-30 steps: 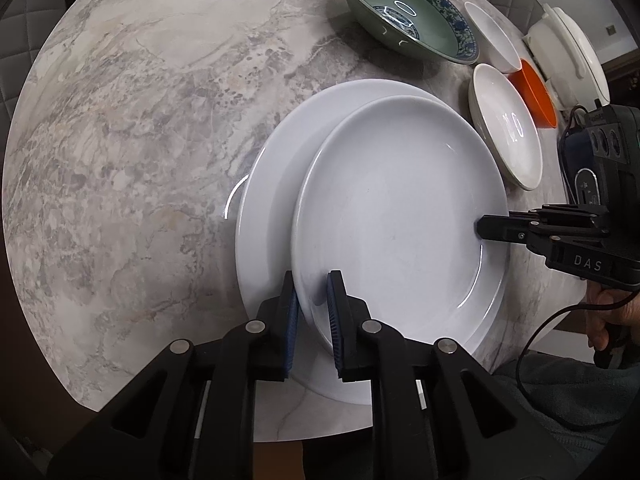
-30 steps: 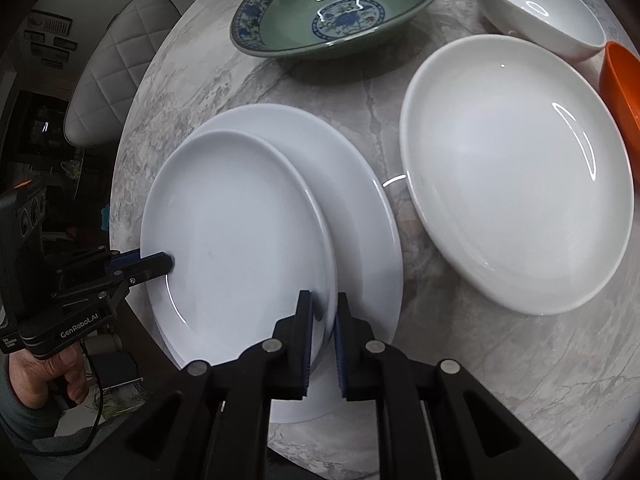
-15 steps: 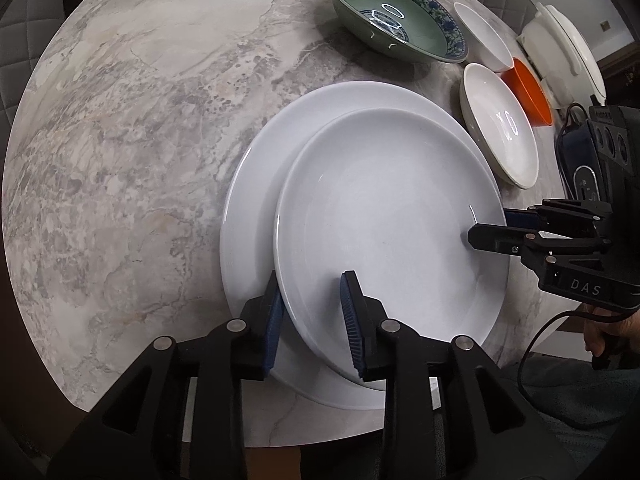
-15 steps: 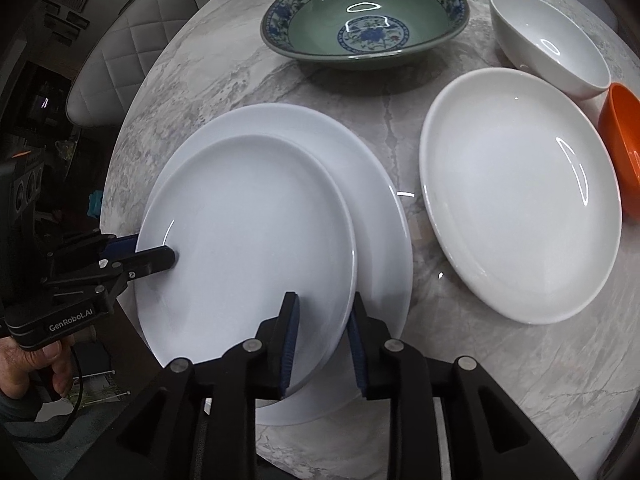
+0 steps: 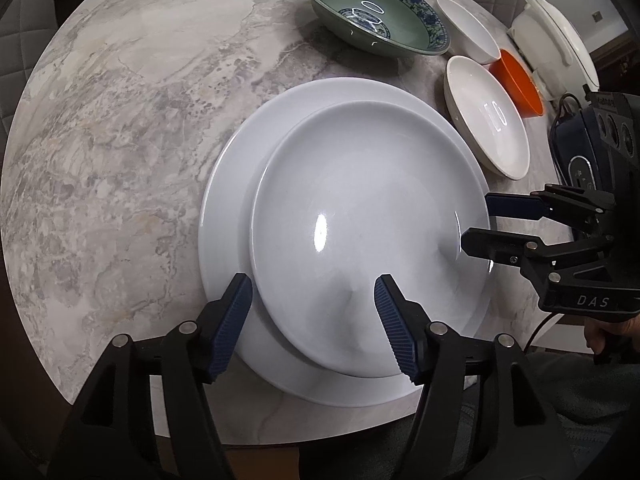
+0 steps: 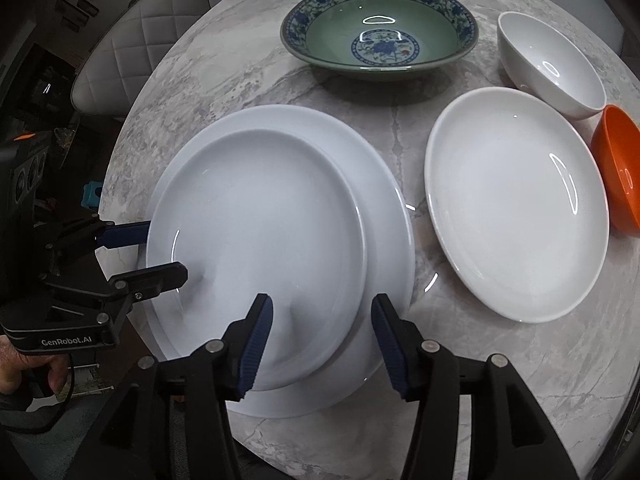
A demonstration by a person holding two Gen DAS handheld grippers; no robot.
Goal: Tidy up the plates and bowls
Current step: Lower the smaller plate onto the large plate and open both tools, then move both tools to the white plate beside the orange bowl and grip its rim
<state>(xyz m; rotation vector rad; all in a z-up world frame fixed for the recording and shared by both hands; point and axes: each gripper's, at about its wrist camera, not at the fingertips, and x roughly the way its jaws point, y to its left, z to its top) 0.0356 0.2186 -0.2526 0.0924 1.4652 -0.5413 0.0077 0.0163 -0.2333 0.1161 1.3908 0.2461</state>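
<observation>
A smaller white plate (image 5: 360, 224) lies on a larger white plate (image 5: 228, 184) near the front edge of the round marble table; both also show in the right wrist view, the smaller plate (image 6: 260, 240) on the larger one (image 6: 384, 216). My left gripper (image 5: 312, 316) is open, its jaws straddling the smaller plate's near rim without touching. My right gripper (image 6: 316, 336) is open, straddling the opposite rim. Each gripper shows in the other's view: the right one (image 5: 476, 224), the left one (image 6: 164, 252).
A third white plate (image 6: 516, 200) lies to the right of the stack. Behind stand a green bowl with a blue pattern (image 6: 380, 28), a white bowl (image 6: 552, 64) and an orange bowl (image 6: 620, 172). A white lidded pot (image 5: 556, 40) stands at the far right.
Both grippers have opened and let go of the smaller plate, which now rests on the larger plate. Both have drawn back a little from it.
</observation>
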